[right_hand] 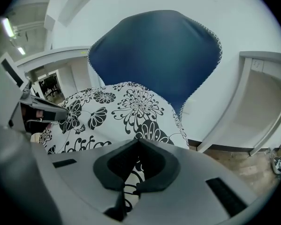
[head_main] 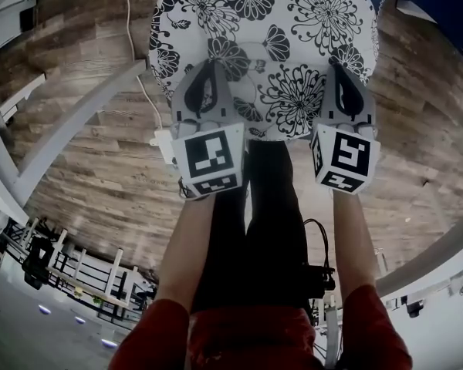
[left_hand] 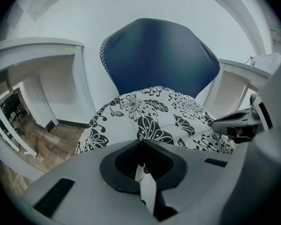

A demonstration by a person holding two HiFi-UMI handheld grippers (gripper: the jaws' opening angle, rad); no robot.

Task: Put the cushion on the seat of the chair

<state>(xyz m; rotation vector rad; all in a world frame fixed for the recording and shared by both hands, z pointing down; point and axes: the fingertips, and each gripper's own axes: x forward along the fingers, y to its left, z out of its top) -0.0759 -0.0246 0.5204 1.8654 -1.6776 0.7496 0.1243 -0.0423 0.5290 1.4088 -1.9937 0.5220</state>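
A round white cushion [head_main: 262, 45] with black flower print hangs in front of me, held by its near edge. My left gripper [head_main: 207, 91] is shut on the cushion's left near edge, my right gripper [head_main: 344, 91] shut on its right near edge. In the left gripper view the cushion [left_hand: 154, 116] spreads out beyond the closed jaws, with the dark blue chair back [left_hand: 159, 55] right behind it. The right gripper view shows the same cushion [right_hand: 126, 111] in front of the blue chair back [right_hand: 154, 55]. The chair's seat is hidden under the cushion.
Wood-plank floor [head_main: 85, 168] lies below. White desk frames and legs [head_main: 69, 129] run at the left and lower right. A white cable [head_main: 135, 45] and plug lie on the floor at the left. The person's dark trousers [head_main: 262, 230] are underneath the grippers.
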